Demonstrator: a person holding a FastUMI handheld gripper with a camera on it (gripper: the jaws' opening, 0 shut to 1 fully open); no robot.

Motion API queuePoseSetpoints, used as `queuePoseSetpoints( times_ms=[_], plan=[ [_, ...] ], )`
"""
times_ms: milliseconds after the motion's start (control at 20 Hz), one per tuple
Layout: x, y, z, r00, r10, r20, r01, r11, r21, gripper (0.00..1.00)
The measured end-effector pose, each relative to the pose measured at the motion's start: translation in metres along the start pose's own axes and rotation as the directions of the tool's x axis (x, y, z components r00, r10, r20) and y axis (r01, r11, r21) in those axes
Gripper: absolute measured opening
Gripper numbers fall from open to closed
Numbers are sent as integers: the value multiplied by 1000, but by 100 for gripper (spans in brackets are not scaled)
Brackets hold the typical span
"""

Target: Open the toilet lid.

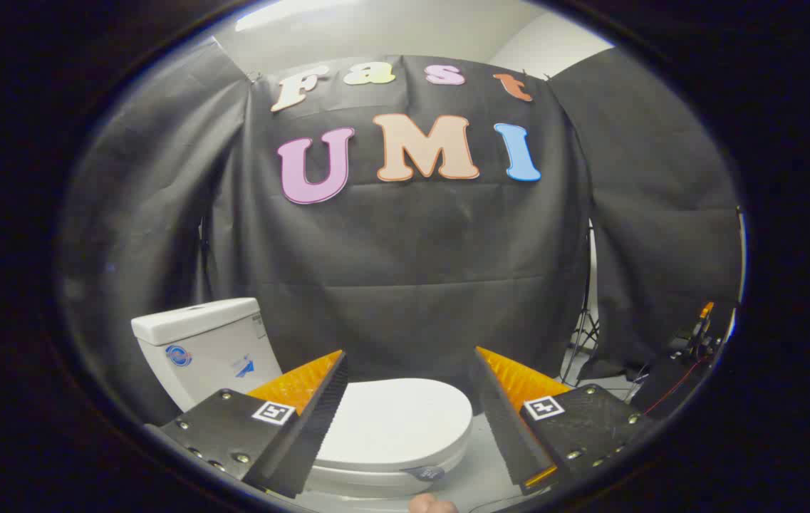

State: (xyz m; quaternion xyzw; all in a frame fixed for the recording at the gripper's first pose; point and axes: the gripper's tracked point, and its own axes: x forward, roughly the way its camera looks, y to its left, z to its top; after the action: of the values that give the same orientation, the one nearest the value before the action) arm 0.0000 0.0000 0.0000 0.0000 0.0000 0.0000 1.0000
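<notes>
Hovering above the toilet lid (394,420), the gripper (408,370) is held with fingers spread wide. The lid seems fully closed, beside the tank (201,342)

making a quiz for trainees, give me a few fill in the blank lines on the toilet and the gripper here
1. The toilet lid lies ____ on the bowl.
2. The gripper has its fingers spread ____, touching nothing.
3. The lid shows ____ the two fingers, beyond their tips.
4. The tank is ____ in colour.

Missing words: closed; open; between; white
</notes>
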Motion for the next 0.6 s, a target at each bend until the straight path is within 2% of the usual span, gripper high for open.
queuePoseSetpoints(
  times_ms=[300, 600],
  plan=[
    [3, 7, -8, 1000, 14, -2, -14, 998, -55, 100],
    [2, 10, -5, 1000, 14, 10, -14, 999, -44, 100]
  ],
)
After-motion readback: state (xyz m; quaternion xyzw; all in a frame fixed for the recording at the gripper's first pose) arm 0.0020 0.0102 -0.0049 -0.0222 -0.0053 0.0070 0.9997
